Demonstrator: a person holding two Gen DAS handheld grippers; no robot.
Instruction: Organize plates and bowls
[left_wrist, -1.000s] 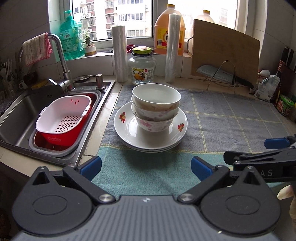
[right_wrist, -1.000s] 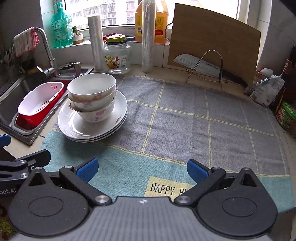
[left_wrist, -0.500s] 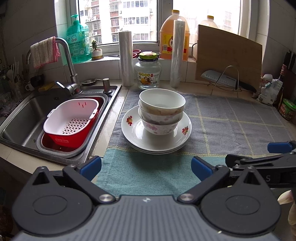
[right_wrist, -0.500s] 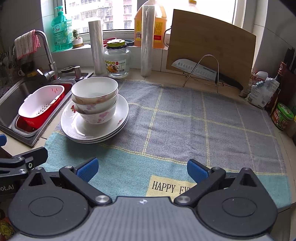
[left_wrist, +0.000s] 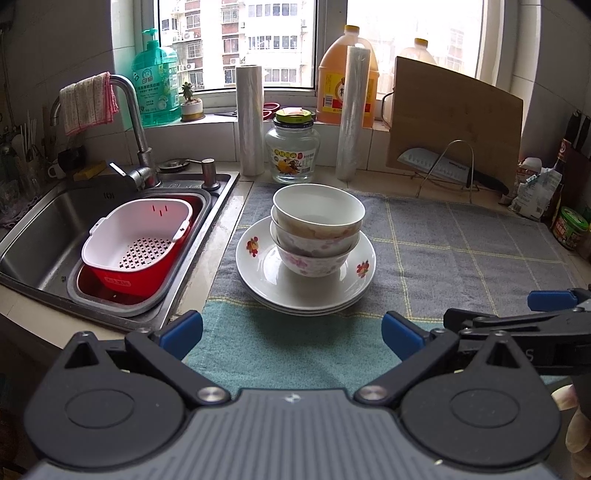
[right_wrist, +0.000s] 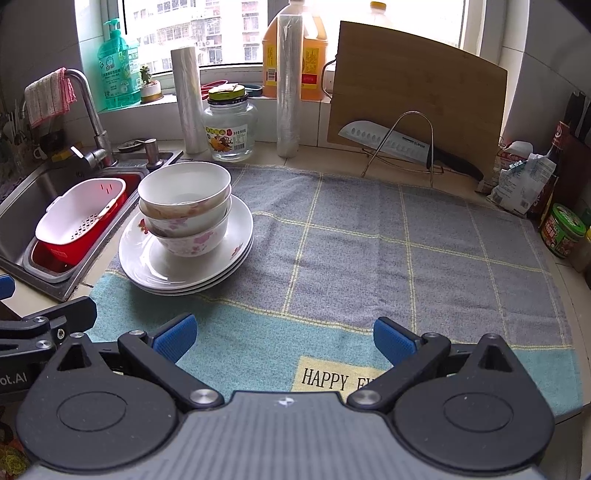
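Three white floral bowls (left_wrist: 317, 229) sit nested on a stack of white floral plates (left_wrist: 258, 273) on the towel-covered counter; the same bowls (right_wrist: 184, 206) and plates (right_wrist: 236, 240) show at the left of the right wrist view. My left gripper (left_wrist: 291, 332) is open and empty, just short of the plates. My right gripper (right_wrist: 282, 338) is open and empty over the towel's front edge, to the right of the stack. The right gripper also shows at the right edge of the left wrist view (left_wrist: 532, 317).
A sink (left_wrist: 44, 221) with a white colander in a red basin (left_wrist: 136, 243) lies left of the stack. A glass jar (left_wrist: 293, 151), two film rolls, oil bottles, a cutting board (right_wrist: 417, 99) and a knife on a rack (right_wrist: 402, 144) line the back. Jars and packets stand at the right edge.
Both grippers have drawn back and risen a little from the stack, so more of the window and the counter shows. The bowls and plates have not moved.
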